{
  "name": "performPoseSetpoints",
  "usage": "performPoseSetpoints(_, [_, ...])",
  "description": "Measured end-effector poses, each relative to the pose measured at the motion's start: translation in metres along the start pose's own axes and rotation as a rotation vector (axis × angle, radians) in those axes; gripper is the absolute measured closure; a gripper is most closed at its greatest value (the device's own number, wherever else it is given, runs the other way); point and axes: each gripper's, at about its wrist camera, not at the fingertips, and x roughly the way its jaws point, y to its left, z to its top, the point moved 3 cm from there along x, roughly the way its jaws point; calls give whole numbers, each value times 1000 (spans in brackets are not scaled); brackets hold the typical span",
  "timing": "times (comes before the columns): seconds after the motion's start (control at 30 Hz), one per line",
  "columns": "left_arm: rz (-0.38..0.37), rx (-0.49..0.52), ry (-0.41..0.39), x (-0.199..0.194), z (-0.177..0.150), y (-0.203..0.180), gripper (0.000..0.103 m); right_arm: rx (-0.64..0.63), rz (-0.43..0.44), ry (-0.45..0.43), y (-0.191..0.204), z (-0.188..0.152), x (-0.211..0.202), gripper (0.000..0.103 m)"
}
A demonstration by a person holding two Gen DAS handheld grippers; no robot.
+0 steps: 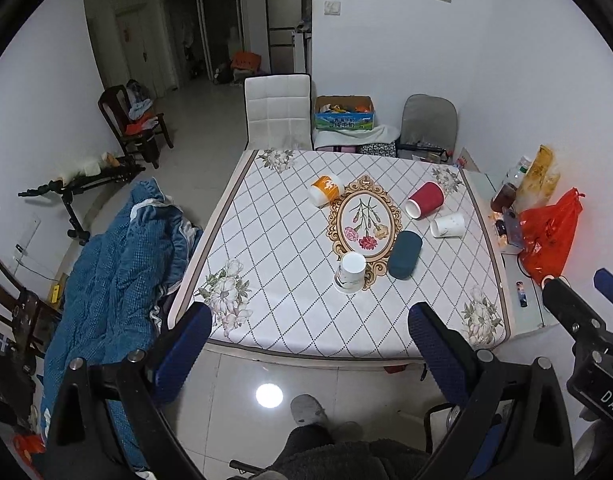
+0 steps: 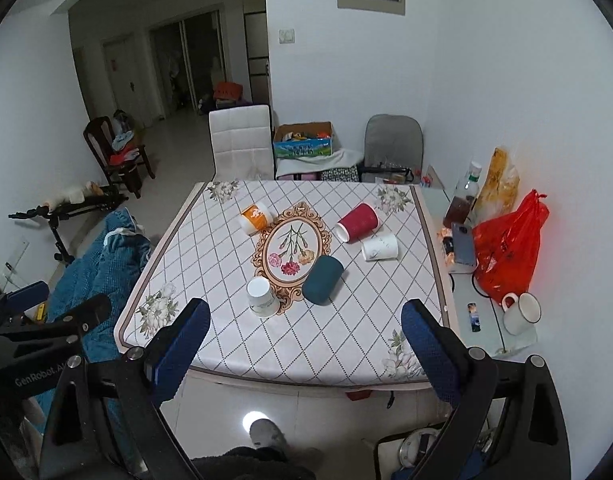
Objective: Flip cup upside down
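Several paper cups are on the patterned table [image 1: 266, 240] [image 2: 210, 264]. A white cup [image 1: 349, 272] [image 2: 261, 297] stands upside down near the front. A dark teal cup [image 1: 404, 254] [image 2: 322, 280], a red cup [image 1: 424, 200] [image 2: 357, 223], a small white cup [image 1: 447, 225] [image 2: 379, 247] and an orange cup [image 1: 325, 191] [image 2: 255, 218] lie on their sides. My left gripper [image 1: 306, 340] and right gripper [image 2: 304, 334] are open and empty, held back off the table's near edge, above the floor.
A side shelf [image 2: 462, 292] at the table's right holds a red bag [image 2: 506, 252], a bottle [image 2: 462, 196], a phone [image 2: 463, 244] and a white mug [image 2: 520, 314]. A blue quilt [image 1: 114, 264] lies left of the table. A white chair [image 1: 276, 114] stands behind it.
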Motion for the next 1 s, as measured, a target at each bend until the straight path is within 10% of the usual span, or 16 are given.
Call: performPoseSetpoints(1.0, [30, -23, -18, -22, -15, -4, 1, -16, 9, 35, -11, -9, -3, 4])
